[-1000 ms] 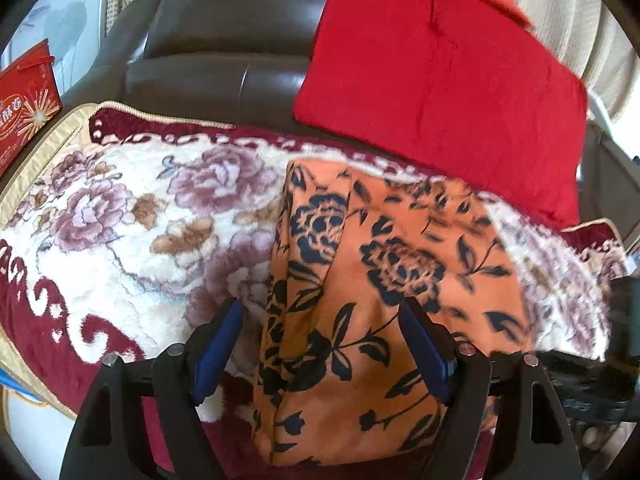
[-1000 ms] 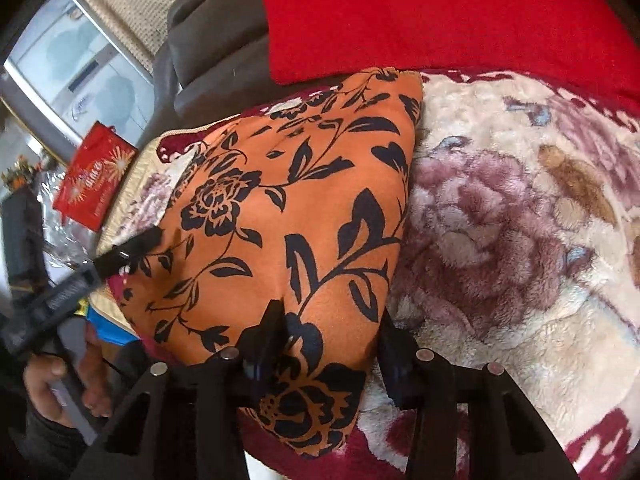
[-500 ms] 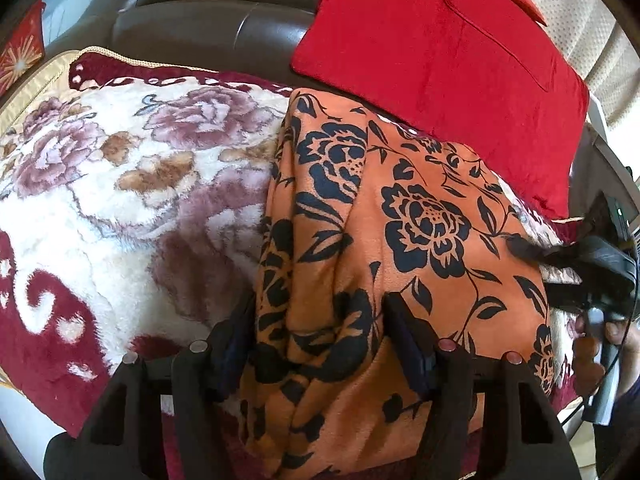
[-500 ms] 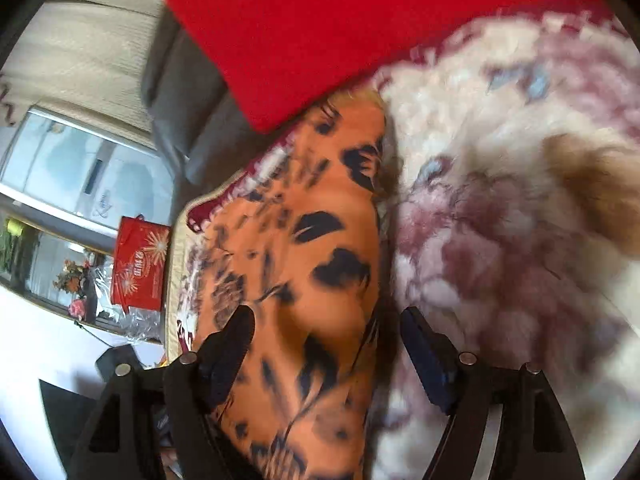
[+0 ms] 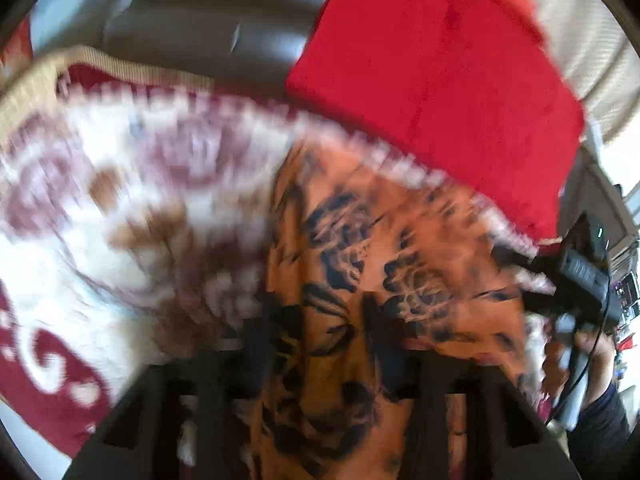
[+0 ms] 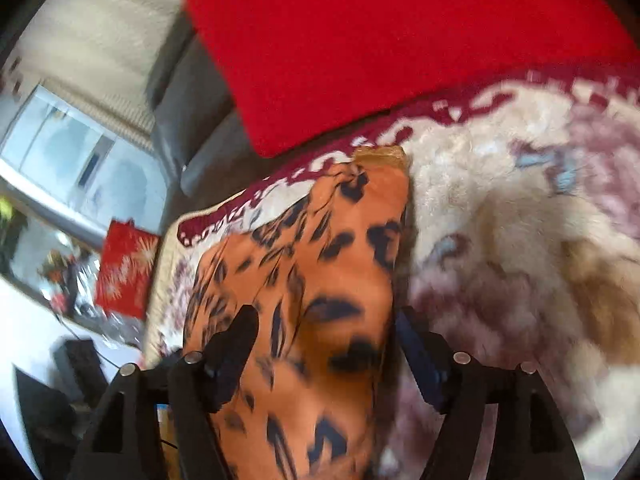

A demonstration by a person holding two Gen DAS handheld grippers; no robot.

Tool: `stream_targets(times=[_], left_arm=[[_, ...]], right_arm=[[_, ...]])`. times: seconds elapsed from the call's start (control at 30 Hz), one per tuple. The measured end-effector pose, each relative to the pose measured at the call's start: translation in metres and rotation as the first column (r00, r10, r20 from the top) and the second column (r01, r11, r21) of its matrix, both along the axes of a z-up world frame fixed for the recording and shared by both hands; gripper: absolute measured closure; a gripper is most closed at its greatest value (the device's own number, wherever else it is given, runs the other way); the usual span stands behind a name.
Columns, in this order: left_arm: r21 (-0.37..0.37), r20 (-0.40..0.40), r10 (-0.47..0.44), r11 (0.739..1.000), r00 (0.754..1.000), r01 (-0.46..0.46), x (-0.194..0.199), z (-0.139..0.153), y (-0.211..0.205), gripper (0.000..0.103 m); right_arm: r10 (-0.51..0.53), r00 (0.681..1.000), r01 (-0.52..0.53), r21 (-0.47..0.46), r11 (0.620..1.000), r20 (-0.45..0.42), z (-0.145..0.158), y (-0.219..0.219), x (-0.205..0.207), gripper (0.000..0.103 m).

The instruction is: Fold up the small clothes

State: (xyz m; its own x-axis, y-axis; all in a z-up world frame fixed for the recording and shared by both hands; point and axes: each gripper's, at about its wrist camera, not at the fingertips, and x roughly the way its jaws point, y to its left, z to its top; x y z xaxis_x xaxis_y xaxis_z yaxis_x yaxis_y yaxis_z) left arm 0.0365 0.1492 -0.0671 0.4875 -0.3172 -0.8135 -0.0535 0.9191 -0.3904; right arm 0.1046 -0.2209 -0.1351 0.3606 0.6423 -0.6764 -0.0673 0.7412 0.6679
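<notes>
Lying across the floral fleece blanket (image 5: 132, 216), the orange garment with black flowers (image 5: 360, 264) fills the lower middle of the left wrist view, its top edge just below the red cushion (image 5: 436, 80) at the upper right. That picture is smeared by motion. The left gripper (image 5: 320, 344) sits at the bottom centre with a fold of the orange cloth between its dark fingers (image 5: 258, 344); its jaws have just been closing and stand narrow around the fabric, but the blur hides whether the pads actually pinch it. At the right edge of the same view the right gripper (image 5: 536, 276) shows as a black device held in a hand (image 5: 584, 356) with a dark sleeve.

From the right wrist view, the garment (image 6: 320, 280) runs from the centre down to the bottom edge, bunched into a long narrow strip on the blanket (image 6: 520, 240). The right gripper (image 6: 324, 344) straddles this strip; its jaws have just been opening and now stand wide apart, released, with the cloth lying loose between them. A red box (image 6: 124, 268) stands at the left, a dark leather sofa back (image 6: 180, 120) behind.
</notes>
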Motion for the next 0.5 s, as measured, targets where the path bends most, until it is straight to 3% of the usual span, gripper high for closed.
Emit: stream_targets(times=[0.07,0.17,0.2,0.27,0.33,0.4,0.47,0.5], left_arm=[[-0.068,0.009,0.021,0.997,1.0,-0.02,0.001,-0.005,0.01,0.071],[-0.066,0.026,0.009,0.998,1.0,-0.007,-0.004,-0.001,0.014,0.072],[-0.074,0.023,0.011,0.997,1.0,-0.01,-0.005,-0.001,0.014,0.07],[-0.089,0.022,0.025,0.996,0.999,-0.023,-0.009,0.008,0.013,0.069],[-0.069,0.058,0.01,0.998,0.998,-0.006,-0.02,0.022,0.007,0.066],[-0.022,0.105,-0.013,1.0,0.994,0.016,-0.037,0.029,0.0,0.063],[0.037,0.046,-0.013,0.999,0.999,0.011,-0.039,0.01,0.001,0.072],[-0.005,0.039,0.001,1.0,0.999,0.0,-0.039,-0.001,0.007,0.072]], right_arm=[[0.029,1.0,-0.029,-0.05,0.998,-0.002,-0.003,0.011,0.014,0.07],[0.086,0.98,-0.047,-0.216,0.975,0.177,0.038,0.033,-0.011,0.07],[0.087,0.98,-0.044,-0.231,0.972,0.179,0.037,0.035,-0.012,0.069],[0.054,0.992,-0.029,-0.203,0.979,0.117,0.029,0.026,-0.011,0.057],[0.01,0.996,0.003,-0.137,0.991,0.094,0.026,0.013,-0.017,0.034],[0.001,0.995,0.007,-0.078,0.997,0.104,0.031,0.005,-0.037,0.034],[0.03,0.996,-0.027,-0.038,0.999,0.079,0.032,0.007,-0.06,0.032],[0.068,0.996,-0.065,-0.054,0.996,0.057,0.03,0.012,-0.069,0.035]])
